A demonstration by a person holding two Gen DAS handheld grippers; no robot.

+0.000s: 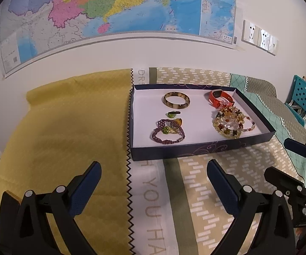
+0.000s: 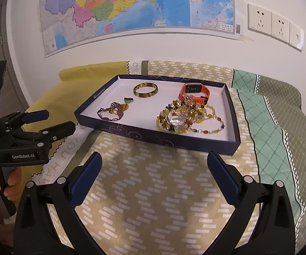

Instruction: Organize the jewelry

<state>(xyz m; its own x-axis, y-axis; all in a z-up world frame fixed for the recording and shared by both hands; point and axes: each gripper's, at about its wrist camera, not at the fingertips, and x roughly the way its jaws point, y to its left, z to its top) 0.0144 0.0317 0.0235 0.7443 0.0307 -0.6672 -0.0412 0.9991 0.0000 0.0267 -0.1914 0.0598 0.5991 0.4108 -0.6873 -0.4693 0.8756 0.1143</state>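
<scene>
Jaws of both grippers spread wide, empty. Left gripper (image 1: 154, 177) and right gripper (image 2: 153, 165) hover short of the tray (image 2: 157, 137) on the bed. Beaded bracelet pile (image 2: 186, 114) lies ahead, right gripper nearer; purple bracelet (image 1: 167, 131) sits toward the left one.

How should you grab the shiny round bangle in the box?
The bangle lies flat in the box, apart from the other jewelry. Probably come straight down from above and pinch one side of its rim, one finger inside the hole and one outside. Its near edge looks clearest; both grippers are open and empty.
</scene>
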